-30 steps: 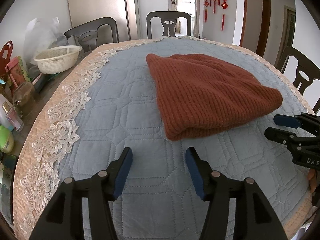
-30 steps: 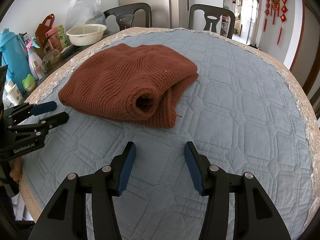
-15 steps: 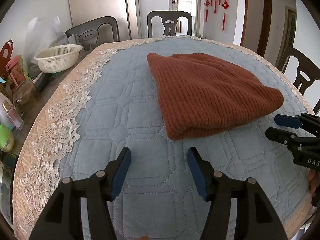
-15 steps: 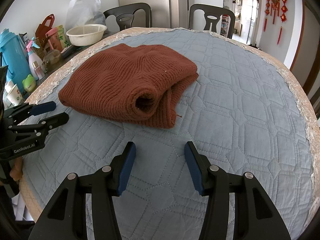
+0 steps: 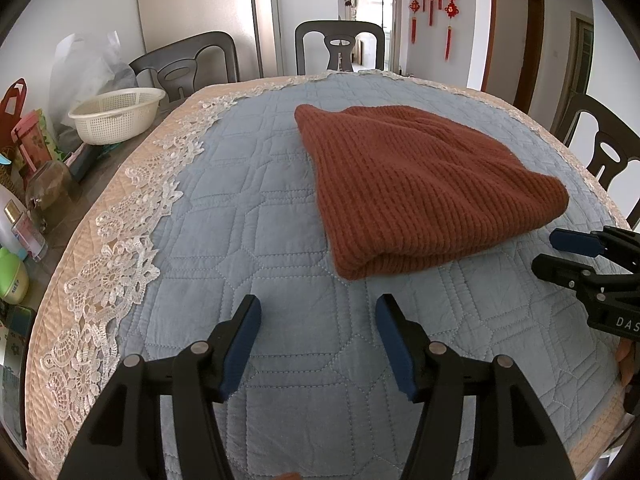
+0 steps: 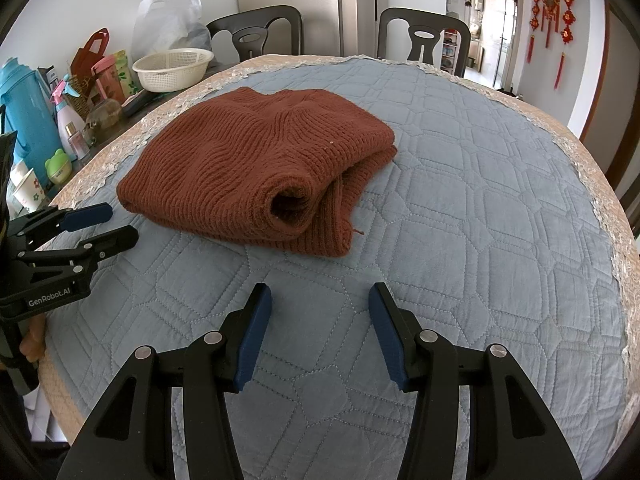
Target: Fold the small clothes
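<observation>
Garment: rust-brown ribbed knit sweater (image 6: 256,172), folded, lying toward the middle of the round table's blue quilted cover (image 6: 460,208), apart from both grippers.
Left gripper (image 5: 316,340): blue-padded jaws parted, nothing between them, above bare quilt near the table's near edge.
Right gripper (image 6: 316,330): jaws likewise apart and empty, over bare quilt.
Left edge: cream perforated plastic basket (image 6: 173,69), turquoise thermos (image 6: 28,120), bottles.
Far edge: dark chairs (image 5: 339,46).
</observation>
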